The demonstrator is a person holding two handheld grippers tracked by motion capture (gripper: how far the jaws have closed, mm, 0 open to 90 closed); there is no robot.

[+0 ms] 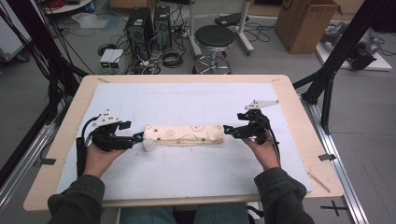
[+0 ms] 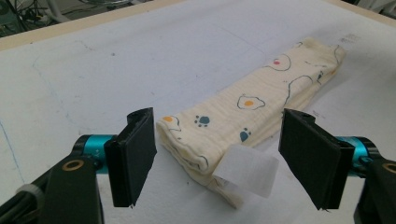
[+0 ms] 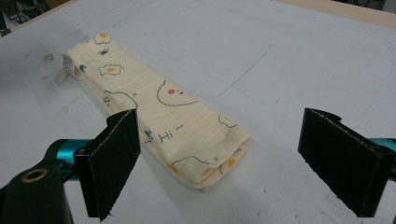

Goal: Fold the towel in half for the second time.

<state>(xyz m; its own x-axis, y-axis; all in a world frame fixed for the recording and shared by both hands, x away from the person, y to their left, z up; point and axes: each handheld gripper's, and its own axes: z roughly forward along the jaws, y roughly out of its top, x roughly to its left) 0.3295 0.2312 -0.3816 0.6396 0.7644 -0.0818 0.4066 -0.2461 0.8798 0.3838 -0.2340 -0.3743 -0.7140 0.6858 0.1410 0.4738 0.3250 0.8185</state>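
We hold the left hand-held gripper (image 1: 138,136) at the left end of the folded cloth (image 1: 184,135), its jaws standing wide apart with nothing pressed between them. In the left gripper view that hand-held gripper (image 2: 217,158) frames the near end of the cloth (image 2: 252,107), and the pads do not touch it; a white tag (image 2: 246,170) sticks out from that end, between the jaws. Our right hand-held gripper (image 1: 226,129) sits just at the right end of the cloth, jaws likewise spread and clamped on nothing. In the right gripper view this hand-held gripper (image 3: 219,156) straddles the cloth's (image 3: 159,116) folded end, which lies on the mat clear of both pads.

The cloth is a long, narrow cream bundle printed with fried eggs, paw prints and a small "Hi". It lies lengthwise across the middle of the tabletop (image 1: 303,135), parallel to its near edge, between our two hands.

A pale grey-white mat (image 1: 187,172) covers most of the wooden tabletop, leaving bare wood along the edges and corners. Beyond the far edge we see a grey floor with a black round stool (image 1: 215,39), computer towers (image 1: 148,23) with tangled cables, and a cardboard box (image 1: 306,23) toward the far right. Black frame struts stand at both sides.
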